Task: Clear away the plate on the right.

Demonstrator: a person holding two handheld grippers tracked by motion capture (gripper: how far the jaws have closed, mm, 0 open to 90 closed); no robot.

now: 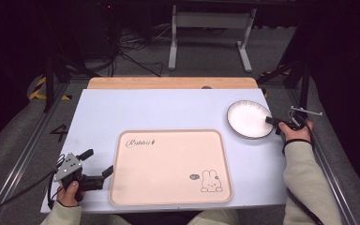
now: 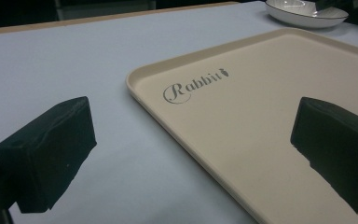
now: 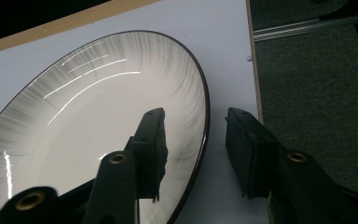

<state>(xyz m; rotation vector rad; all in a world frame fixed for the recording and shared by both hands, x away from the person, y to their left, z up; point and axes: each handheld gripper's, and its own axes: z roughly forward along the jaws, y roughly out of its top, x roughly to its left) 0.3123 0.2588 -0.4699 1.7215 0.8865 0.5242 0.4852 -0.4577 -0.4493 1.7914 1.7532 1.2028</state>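
A white plate [image 1: 249, 119] with a dark rim and grey streaks lies at the right of the pale table. My right gripper [image 1: 273, 125] reaches it from the right and straddles its near-right rim. In the right gripper view one jaw hangs over the plate [image 3: 98, 116] and the other stands outside the rim, with a gap to it; this gripper [image 3: 194, 116] is open. A beige tray [image 1: 168, 166] with "Rabbit" lettering and a rabbit drawing lies at the front centre. My left gripper [image 1: 99, 161] stands open at its left edge, holding nothing. In the left gripper view its [image 2: 193, 121] right jaw hangs over the tray [image 2: 261, 116].
The table's right edge [image 1: 274, 140] runs close beside the plate, with grey floor and a metal rail [image 1: 330, 164] beyond. A wooden strip [image 1: 168, 83] borders the far edge. Bare tabletop [image 1: 136, 110] stretches behind the tray. The plate [image 2: 305, 11] sits far off in the left gripper view.
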